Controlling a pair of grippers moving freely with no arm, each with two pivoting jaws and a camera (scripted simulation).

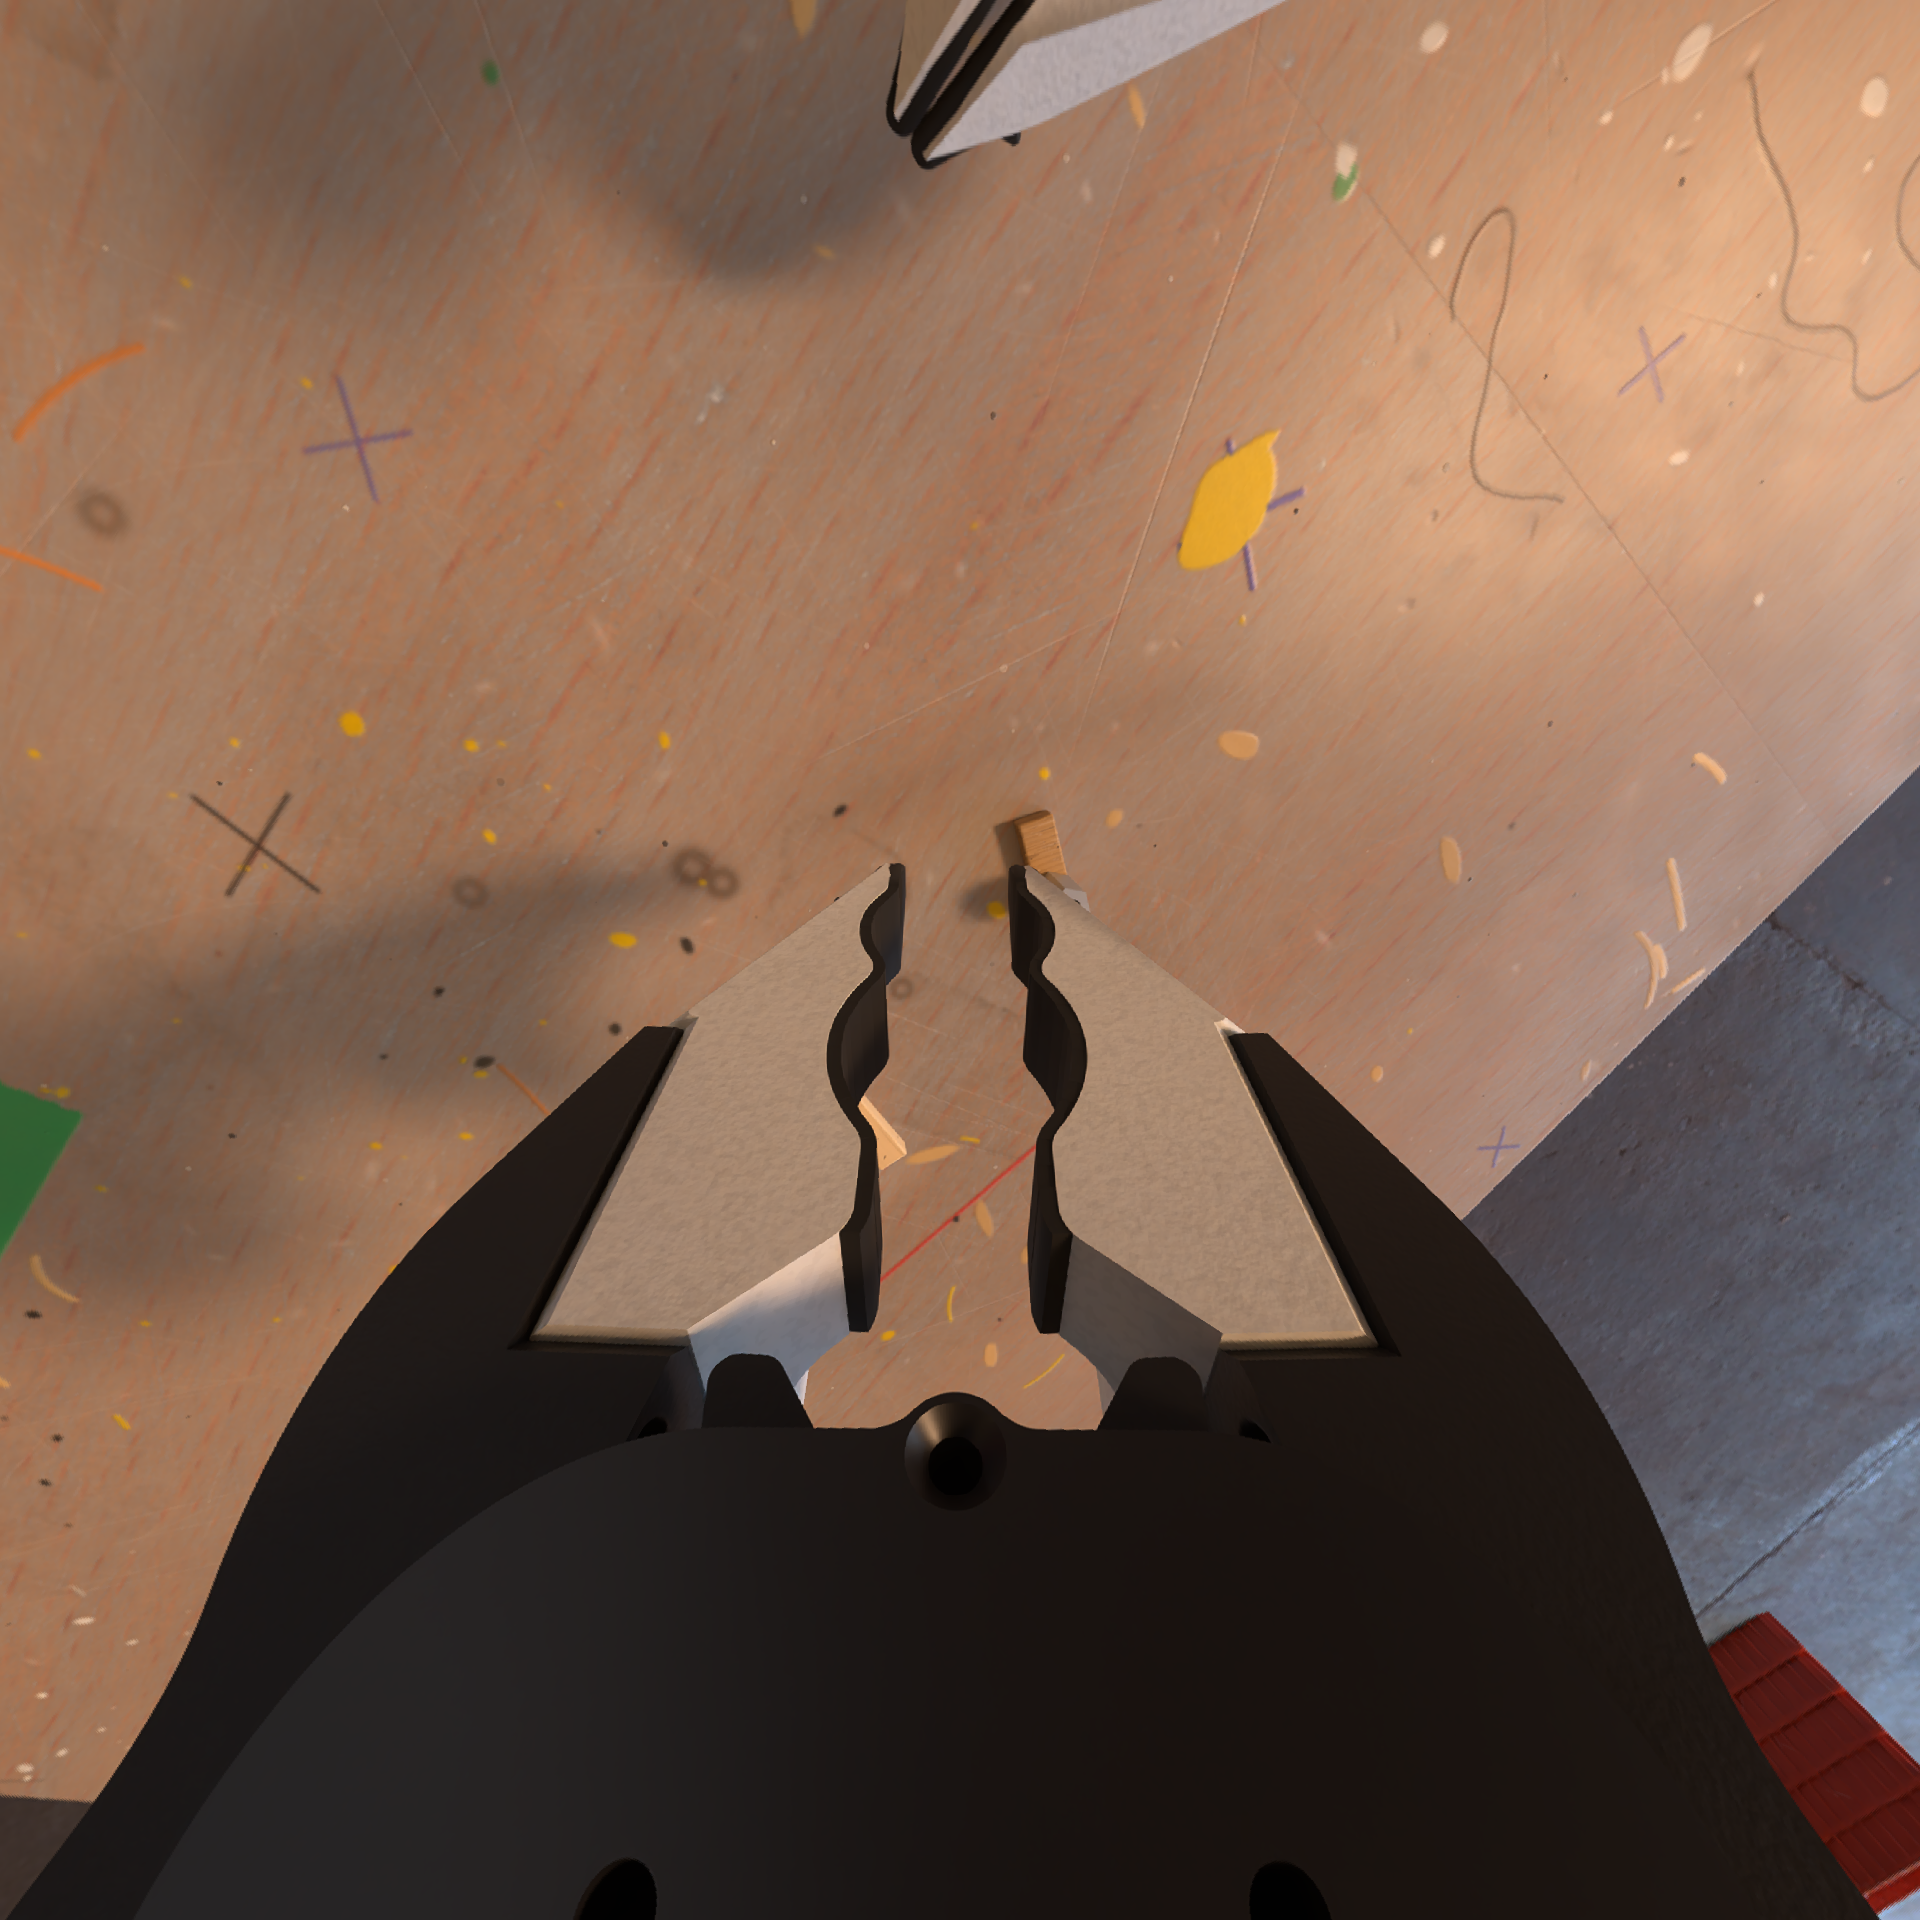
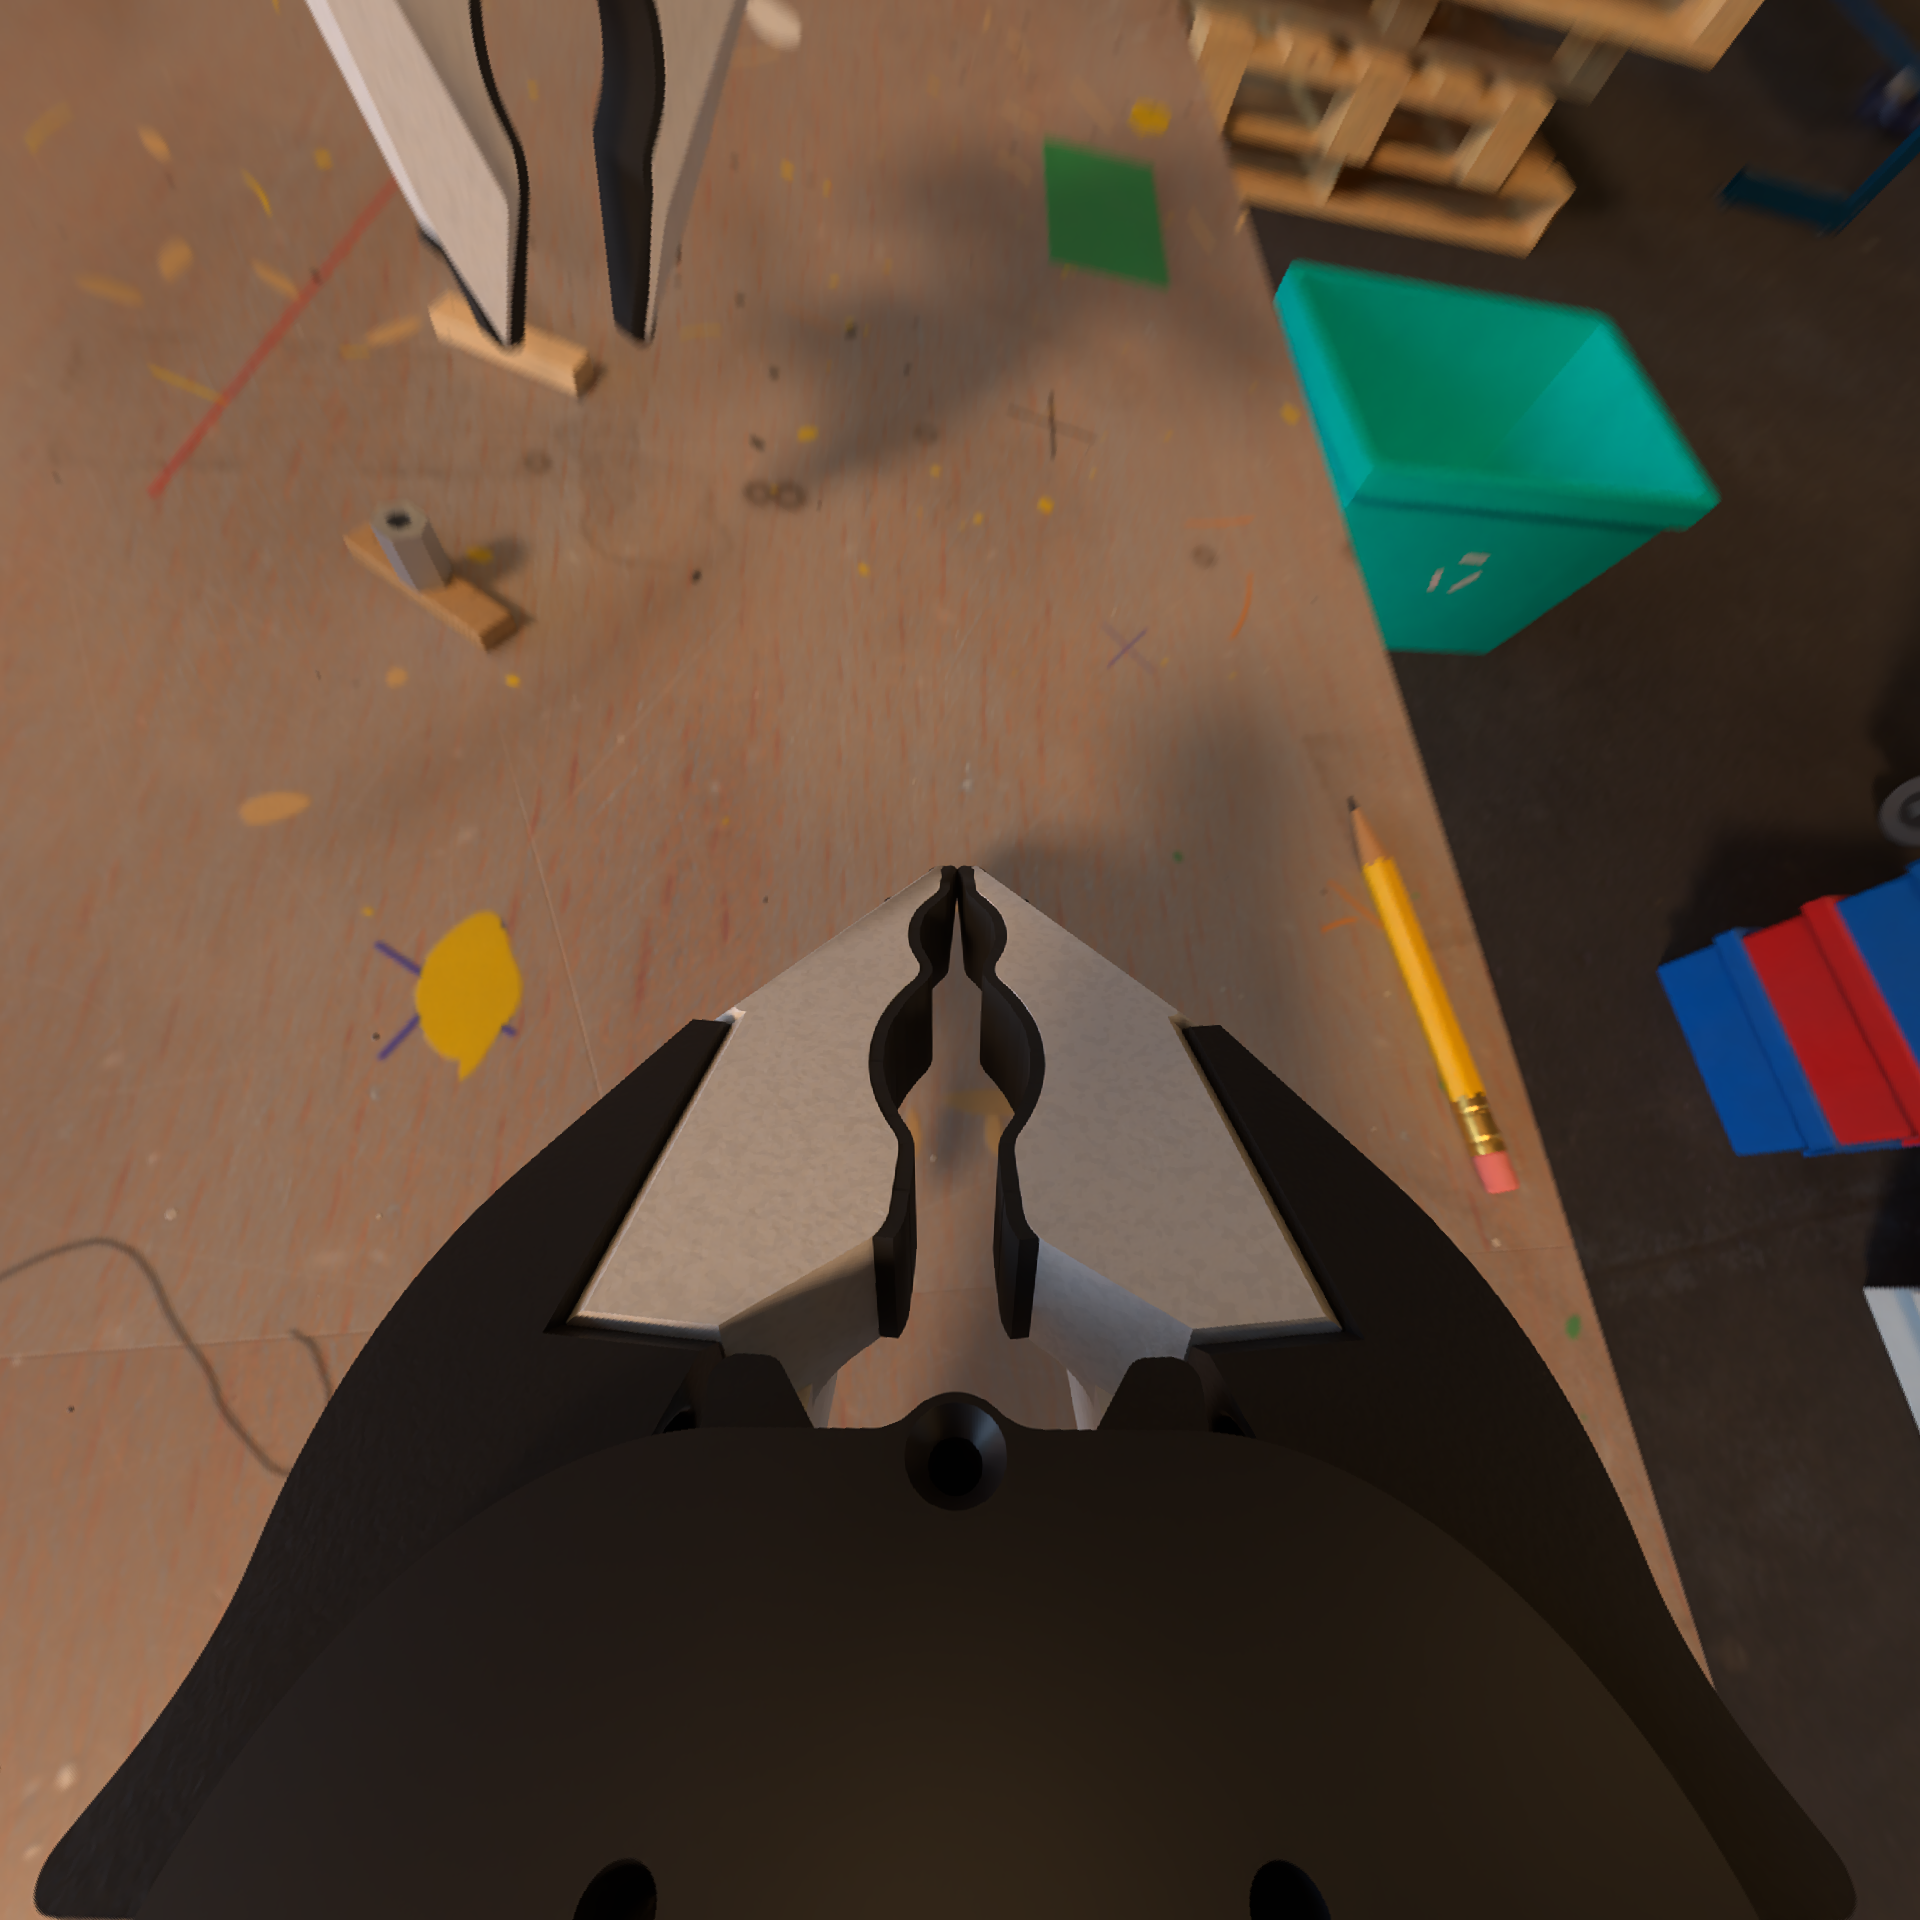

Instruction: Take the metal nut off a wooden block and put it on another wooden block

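Note:
The grey metal nut (image 2: 410, 542) stands upright on a small wooden block (image 2: 457, 608) on the paint-spattered table. A second, bare wooden block (image 2: 535, 362) lies farther back. My left gripper (image 2: 582, 327) hangs open and empty just above that bare block. In the left wrist view my left gripper (image 1: 958, 878) is open. A corner of the bare block (image 1: 885, 1141) shows between its fingers. The nut's block (image 1: 1039, 840) peeks out beyond the right fingertip, and the nut is mostly hidden. My right gripper (image 2: 956, 875) is shut and empty, well short of both blocks; it also shows in the left wrist view (image 1: 997, 83).
A teal bin (image 2: 1486, 457) stands past the table's right edge, and a yellow pencil (image 2: 1423, 997) lies near that edge. A green patch (image 2: 1107, 213) and a yellow paint blot (image 2: 468, 987) mark the table. Wooden pallets (image 2: 1392, 114) and blue-red items (image 2: 1818, 1029) lie off the table.

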